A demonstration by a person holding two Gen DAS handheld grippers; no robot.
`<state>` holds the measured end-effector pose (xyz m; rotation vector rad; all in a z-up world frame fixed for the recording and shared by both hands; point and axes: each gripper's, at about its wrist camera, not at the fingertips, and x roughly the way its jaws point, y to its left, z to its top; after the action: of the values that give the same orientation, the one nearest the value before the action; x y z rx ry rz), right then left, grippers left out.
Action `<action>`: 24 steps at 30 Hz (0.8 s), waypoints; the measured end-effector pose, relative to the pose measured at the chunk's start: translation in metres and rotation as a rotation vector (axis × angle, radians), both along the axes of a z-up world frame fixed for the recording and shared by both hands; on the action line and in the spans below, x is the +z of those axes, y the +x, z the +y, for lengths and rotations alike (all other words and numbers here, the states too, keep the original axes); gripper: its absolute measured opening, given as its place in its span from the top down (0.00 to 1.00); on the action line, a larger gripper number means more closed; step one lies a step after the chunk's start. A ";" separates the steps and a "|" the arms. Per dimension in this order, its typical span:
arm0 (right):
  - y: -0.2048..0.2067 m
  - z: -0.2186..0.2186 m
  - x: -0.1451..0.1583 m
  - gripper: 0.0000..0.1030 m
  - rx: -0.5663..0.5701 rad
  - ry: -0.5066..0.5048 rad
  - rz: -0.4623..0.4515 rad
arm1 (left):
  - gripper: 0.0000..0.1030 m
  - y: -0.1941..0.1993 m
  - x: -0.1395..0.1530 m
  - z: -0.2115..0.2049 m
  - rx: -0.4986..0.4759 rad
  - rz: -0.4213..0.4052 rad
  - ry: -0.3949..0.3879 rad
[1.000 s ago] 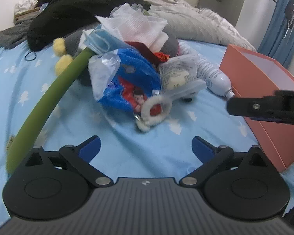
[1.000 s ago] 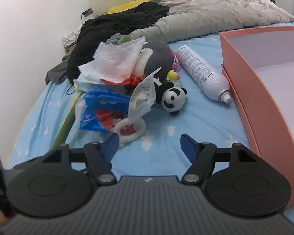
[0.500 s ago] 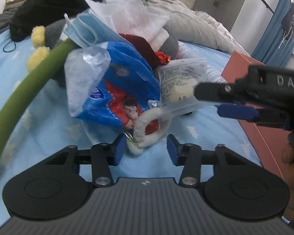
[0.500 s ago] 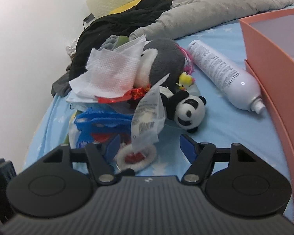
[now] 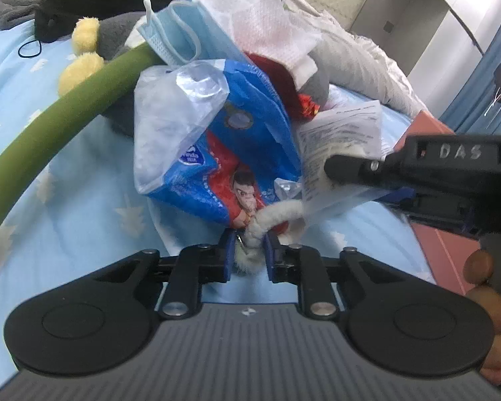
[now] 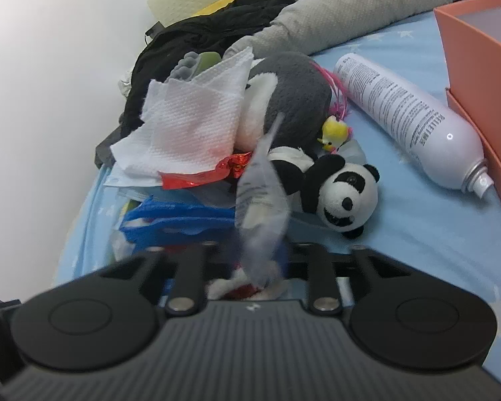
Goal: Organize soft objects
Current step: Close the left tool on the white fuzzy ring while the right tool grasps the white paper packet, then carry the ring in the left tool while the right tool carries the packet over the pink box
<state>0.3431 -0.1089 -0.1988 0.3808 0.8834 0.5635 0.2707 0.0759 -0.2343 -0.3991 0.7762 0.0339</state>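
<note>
On the blue star-print bedsheet one heap of soft clutter sits in front of both grippers. At the near edge of that heap the left gripper has just been closing, and its two blue pads now pinch one fuzzy white ring between them. Just right of it the right gripper reaches in from the right side; its jaws have also just been closing, and they clamp one clear plastic packet with printed text, which stands up on edge in the right wrist view. One blue printed bag lies behind the ring, touching it, with one light-blue face mask and one white paper towel piled above. One long green tube curves off to the left — beside it, two yellow plush feet. Farther right in the right wrist view: one small panda toy lying on its side, one grey-and-white plush behind it, one white spray bottle lying flat, and one orange box at the far right, near the bottle's nozzle.
</note>
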 end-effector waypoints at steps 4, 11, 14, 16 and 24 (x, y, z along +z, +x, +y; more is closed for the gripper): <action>-0.012 -0.002 0.011 0.86 0.000 -0.015 -0.034 | 0.92 -0.009 0.010 -0.006 0.004 -0.014 0.002; -0.044 -0.020 0.028 0.87 -0.019 -0.032 -0.065 | 0.93 -0.038 0.026 -0.011 0.026 -0.018 -0.008; -0.061 -0.031 0.030 0.87 -0.030 -0.034 -0.060 | 0.93 -0.053 0.030 -0.012 0.033 -0.010 -0.036; -0.072 -0.037 0.031 0.87 -0.037 -0.038 -0.050 | 0.93 -0.063 0.033 -0.016 0.034 -0.005 -0.048; -0.116 -0.066 0.025 0.87 -0.077 -0.053 -0.013 | 0.93 -0.091 0.040 -0.030 0.025 0.030 -0.055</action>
<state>0.2267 -0.1746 -0.1739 0.3606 0.8662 0.4705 0.1800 0.0462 -0.1947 -0.4612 0.8026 0.0420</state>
